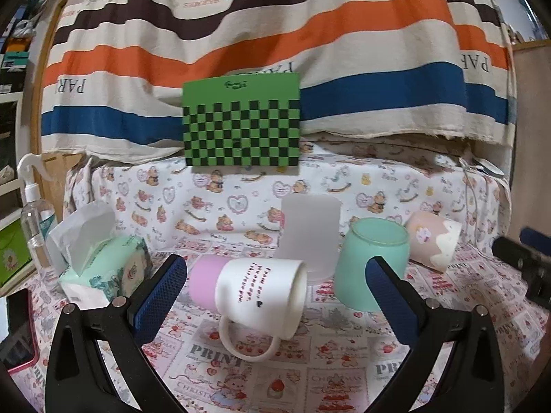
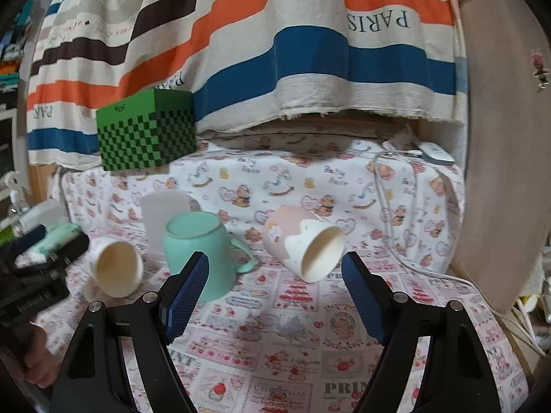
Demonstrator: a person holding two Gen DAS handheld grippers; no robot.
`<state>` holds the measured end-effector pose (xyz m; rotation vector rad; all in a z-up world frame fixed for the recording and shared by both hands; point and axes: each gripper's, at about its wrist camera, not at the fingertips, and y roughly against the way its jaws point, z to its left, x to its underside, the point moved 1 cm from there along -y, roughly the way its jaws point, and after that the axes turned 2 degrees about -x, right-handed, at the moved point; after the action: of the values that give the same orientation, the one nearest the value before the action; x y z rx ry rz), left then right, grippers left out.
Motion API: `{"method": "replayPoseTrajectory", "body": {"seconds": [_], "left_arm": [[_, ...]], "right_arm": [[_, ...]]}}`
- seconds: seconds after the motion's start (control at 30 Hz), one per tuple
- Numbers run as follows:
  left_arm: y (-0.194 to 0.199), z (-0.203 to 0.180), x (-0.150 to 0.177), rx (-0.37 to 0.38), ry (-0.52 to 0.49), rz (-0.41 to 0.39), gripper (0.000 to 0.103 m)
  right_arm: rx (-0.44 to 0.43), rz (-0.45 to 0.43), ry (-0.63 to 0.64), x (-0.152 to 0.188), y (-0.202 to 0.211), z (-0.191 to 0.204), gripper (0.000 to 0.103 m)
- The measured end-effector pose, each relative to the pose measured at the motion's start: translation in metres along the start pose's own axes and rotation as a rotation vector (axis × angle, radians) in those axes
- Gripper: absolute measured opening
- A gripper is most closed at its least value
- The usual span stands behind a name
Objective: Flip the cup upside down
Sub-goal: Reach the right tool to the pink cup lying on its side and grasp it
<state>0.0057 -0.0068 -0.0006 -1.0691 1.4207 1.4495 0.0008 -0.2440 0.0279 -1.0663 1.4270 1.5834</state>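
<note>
Printed tablecloth (image 1: 275, 371), white mug (image 1: 258, 296) on its side, left hand-held gripper (image 1: 275, 275) wide open, right hand-held gripper (image 2: 275, 272) wide open, both empty.

Mug (image 1: 256, 297) lies on its side on the cloth (image 1: 310, 361); tissue pack (image 1: 106, 272) left, upturned cup (image 1: 368, 268) right, box (image 1: 241, 124) behind.

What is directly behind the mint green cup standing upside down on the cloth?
Behind the mint green cup, partly covered by it, stands a frosted translucent cup. Further back is the bear-print cloth over a raised ledge. The frosted cup's lower right part is hidden.
</note>
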Motion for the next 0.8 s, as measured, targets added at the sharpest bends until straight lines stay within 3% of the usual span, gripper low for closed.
{"method": "replayPoseTrajectory", "body": {"seconds": [0.1,0.2,0.3,0.43,0.6,0.8], "left_arm": [[0.000,-0.001,0.000,0.013,-0.005,0.001,0.103],[0.000,-0.002,0.000,0.016,-0.006,0.000,0.103],[0.001,-0.003,0.000,0.014,-0.002,0.001,0.103],[0.001,-0.001,0.000,0.011,-0.001,0.001,0.103],[0.000,0.002,0.000,0.005,0.006,0.004,0.103],[-0.001,0.003,0.000,0.004,0.006,0.008,0.103]], "right_arm": [[-0.020,0.130,0.132,-0.023,-0.021,0.006,0.086],[0.083,0.293,0.353,-0.043,-0.057,0.021,0.088],[0.156,0.390,0.470,-0.051,-0.089,0.024,0.088],[0.131,0.573,0.594,-0.042,-0.140,0.022,0.088],[0.164,0.645,0.693,-0.018,-0.189,0.026,0.089],[0.243,0.670,0.803,0.001,-0.225,0.028,0.089]]}}
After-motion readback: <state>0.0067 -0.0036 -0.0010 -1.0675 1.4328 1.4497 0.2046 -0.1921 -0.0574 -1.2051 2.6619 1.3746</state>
